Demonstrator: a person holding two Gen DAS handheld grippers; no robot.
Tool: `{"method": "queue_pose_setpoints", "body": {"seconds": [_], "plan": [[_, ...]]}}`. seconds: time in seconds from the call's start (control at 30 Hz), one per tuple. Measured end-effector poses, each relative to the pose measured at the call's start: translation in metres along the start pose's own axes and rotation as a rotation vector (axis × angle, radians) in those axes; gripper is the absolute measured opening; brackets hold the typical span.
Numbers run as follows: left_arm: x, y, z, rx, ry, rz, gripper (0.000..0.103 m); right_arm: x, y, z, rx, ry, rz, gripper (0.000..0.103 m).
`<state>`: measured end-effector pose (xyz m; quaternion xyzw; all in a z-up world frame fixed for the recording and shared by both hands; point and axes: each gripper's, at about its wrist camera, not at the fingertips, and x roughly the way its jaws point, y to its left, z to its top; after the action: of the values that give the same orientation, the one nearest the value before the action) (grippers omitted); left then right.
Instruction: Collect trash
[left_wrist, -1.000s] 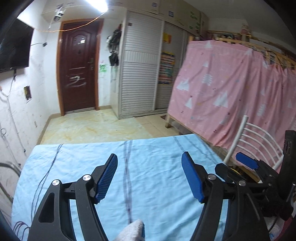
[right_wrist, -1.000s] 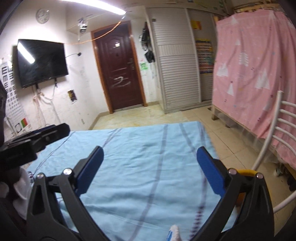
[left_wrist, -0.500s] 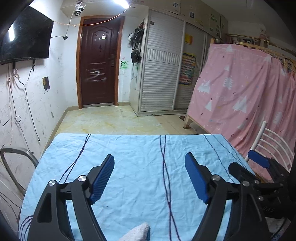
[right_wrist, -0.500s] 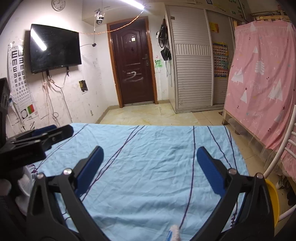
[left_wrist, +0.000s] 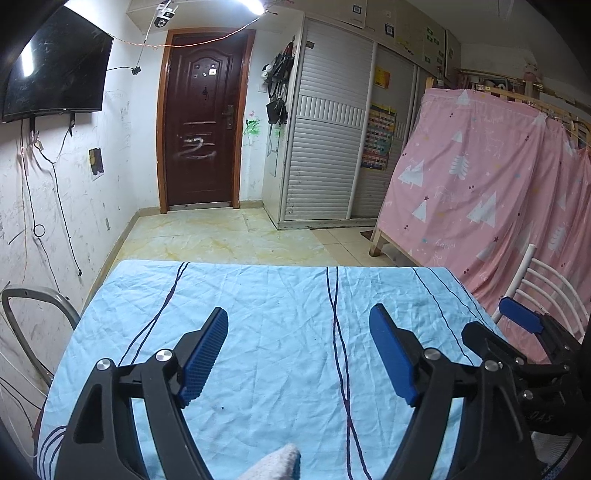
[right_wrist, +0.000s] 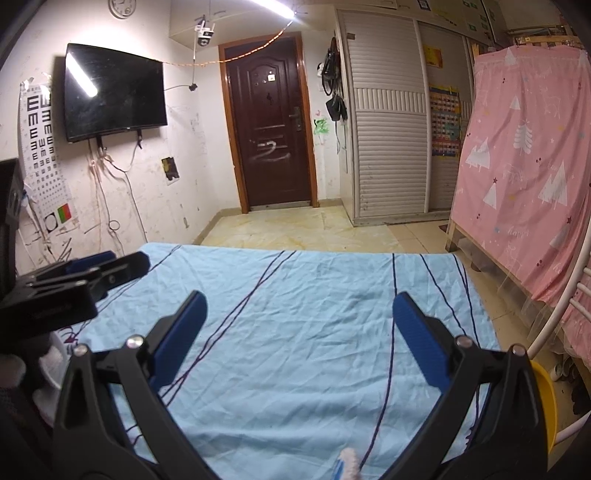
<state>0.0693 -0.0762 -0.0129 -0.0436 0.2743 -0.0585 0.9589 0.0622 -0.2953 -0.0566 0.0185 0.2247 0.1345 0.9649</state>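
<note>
A table under a wrinkled light blue cloth (left_wrist: 280, 295) with thin dark lines fills the lower half of both views. I see no trash lying on the cloth. My left gripper (left_wrist: 299, 314) hovers over the near part of the table, open, with nothing between its blue pads. My right gripper (right_wrist: 299, 299) is also open and holds nothing. It hangs to the right of the left one, and one of its fingers (left_wrist: 517, 319) shows in the left wrist view. A gloved fingertip (left_wrist: 280, 461) pokes in at the bottom edge.
A white metal chair back (left_wrist: 546, 280) stands at the table's right side, with a yellow bin (right_wrist: 543, 398) below it. A grey chair frame (left_wrist: 22, 306) is at the left. A pink curtain (left_wrist: 498, 184) on a wooden frame hangs at the right. Tiled floor leads to a brown door (left_wrist: 203, 129).
Both views swung and levelled so the table sits squarely ahead, then held still. The left jaws stand slightly wider than a second ago.
</note>
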Motion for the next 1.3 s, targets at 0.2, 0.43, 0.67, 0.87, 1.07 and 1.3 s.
{"method": "queue_pose_setpoints", "body": {"seconds": [0.2,0.43,0.67,0.87,1.07,1.3], "plan": [[0.0005,0.0003,-0.0007,-0.002,0.002,-0.001,0.070,-0.0012,0.0014,0.0025,-0.006,-0.004,-0.001,0.097],[0.0007,0.0003,-0.0012,-0.003,0.002,-0.001,0.070,-0.0013,0.0021,0.0030,-0.007,-0.004,-0.002,0.097],[0.0006,0.0012,-0.0013,-0.006,0.002,0.000,0.070,-0.0013,0.0022,0.0027,-0.007,-0.003,-0.001,0.097],[0.0007,0.0022,-0.0020,-0.010,0.003,-0.001,0.070,-0.0008,0.0022,0.0025,-0.010,-0.002,0.000,0.097],[0.0010,0.0029,-0.0020,-0.009,0.004,-0.001,0.070,-0.0003,0.0023,0.0009,-0.014,0.001,0.000,0.097],[0.0012,0.0027,-0.0035,-0.011,0.005,-0.002,0.070,-0.0003,0.0029,0.0010,-0.015,0.001,0.000,0.097]]}}
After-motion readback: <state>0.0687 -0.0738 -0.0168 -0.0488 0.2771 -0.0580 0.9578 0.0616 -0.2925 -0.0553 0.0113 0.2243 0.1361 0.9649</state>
